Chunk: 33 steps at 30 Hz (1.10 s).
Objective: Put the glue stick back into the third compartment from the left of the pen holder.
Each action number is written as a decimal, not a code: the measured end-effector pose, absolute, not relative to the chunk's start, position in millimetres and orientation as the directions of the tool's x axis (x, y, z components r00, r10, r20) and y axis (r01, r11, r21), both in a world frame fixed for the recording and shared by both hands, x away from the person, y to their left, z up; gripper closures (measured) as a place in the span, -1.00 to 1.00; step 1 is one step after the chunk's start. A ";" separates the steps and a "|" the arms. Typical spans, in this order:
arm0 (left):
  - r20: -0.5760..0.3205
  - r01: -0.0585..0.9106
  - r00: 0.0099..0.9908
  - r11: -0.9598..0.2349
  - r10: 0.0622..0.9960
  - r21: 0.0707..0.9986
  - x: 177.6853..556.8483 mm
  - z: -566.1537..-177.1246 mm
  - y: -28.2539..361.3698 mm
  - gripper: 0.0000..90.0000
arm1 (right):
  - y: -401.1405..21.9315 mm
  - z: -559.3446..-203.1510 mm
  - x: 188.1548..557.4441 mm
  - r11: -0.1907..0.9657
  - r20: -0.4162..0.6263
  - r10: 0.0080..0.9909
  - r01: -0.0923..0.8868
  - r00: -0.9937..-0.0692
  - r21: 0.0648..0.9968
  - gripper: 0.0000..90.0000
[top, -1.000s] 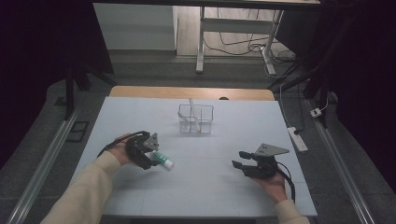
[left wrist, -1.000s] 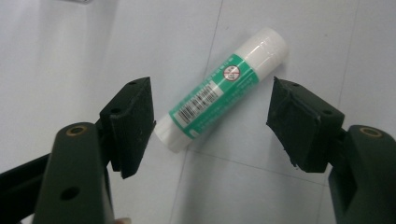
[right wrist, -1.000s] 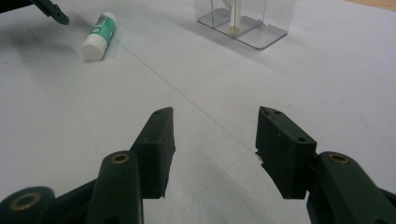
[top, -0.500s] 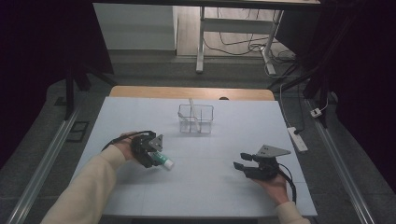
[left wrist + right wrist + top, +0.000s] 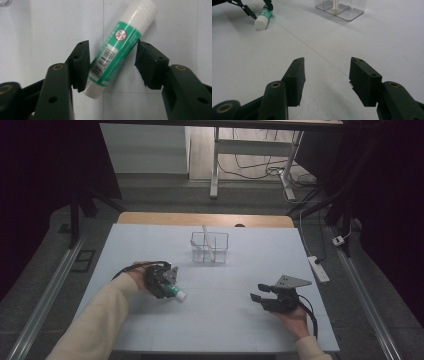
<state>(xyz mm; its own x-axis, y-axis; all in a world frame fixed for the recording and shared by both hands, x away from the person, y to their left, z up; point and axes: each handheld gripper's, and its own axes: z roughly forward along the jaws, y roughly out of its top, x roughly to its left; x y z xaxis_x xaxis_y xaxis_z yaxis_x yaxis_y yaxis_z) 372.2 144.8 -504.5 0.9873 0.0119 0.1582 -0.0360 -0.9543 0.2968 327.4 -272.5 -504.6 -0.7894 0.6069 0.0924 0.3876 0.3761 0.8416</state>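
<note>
A green-and-white glue stick (image 5: 176,293) lies flat on the pale blue table top (image 5: 225,330), left of the middle. My left gripper (image 5: 169,288) is down over it, its jaws just closing. In the left gripper view the glue stick (image 5: 117,50) lies slantwise between the pads (image 5: 81,65) of the left gripper (image 5: 112,50). One pad is at its lower end and the other's corner just reaches its label, with no firm grip. My right gripper (image 5: 257,297) rests at the front right and stands open (image 5: 327,67) with nothing between its fingers.
A clear divided container (image 5: 210,247) stands at the middle back with a thin white stick (image 5: 204,232) upright in it. From the right gripper view the container (image 5: 340,8) is far ahead and the glue stick (image 5: 263,18) far left. A power strip (image 5: 319,269) lies off the table's right edge.
My left gripper has come down a little over the glue stick and its jaws have narrowed around it. The right gripper has kept still.
</note>
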 end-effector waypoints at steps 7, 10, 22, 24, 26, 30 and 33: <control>0.144 -0.093 0.988 -0.953 -0.052 0.287 372.8 -507.6 144.3 0.42 | -273.4 -505.2 328.0 0.381 0.089 0.607 0.387 -0.790 0.840 0.01; 0.149 -0.103 0.987 -0.951 -0.062 0.290 372.6 -507.7 144.9 0.45 | -274.9 -505.8 328.5 0.375 0.095 0.610 0.393 -0.786 0.840 0.01; 0.157 -0.036 0.987 -0.923 0.027 0.382 364.8 -496.9 153.9 0.46 | -275.8 -504.2 327.5 0.366 0.098 0.612 0.391 -0.785 0.845 0.01; 0.161 -0.012 0.985 -0.911 0.060 0.412 363.4 -495.0 158.0 0.46 | -275.9 -503.8 327.4 0.365 0.097 0.612 0.389 -0.785 0.846 0.01; 0.172 0.006 0.981 -0.899 0.090 0.437 360.8 -493.8 162.2 0.46 | -276.1 -503.6 327.4 0.364 0.097 0.613 0.389 -0.784 0.846 0.01; 0.177 0.046 0.972 -0.864 0.154 0.501 354.0 -491.2 169.9 0.46 | -276.2 -503.4 327.4 0.356 0.101 0.614 0.389 -0.783 0.850 0.01; 0.178 0.057 0.968 -0.845 0.178 0.532 348.3 -489.8 172.7 0.46 | -276.3 -503.2 327.1 0.351 0.101 0.615 0.387 -0.782 0.853 0.01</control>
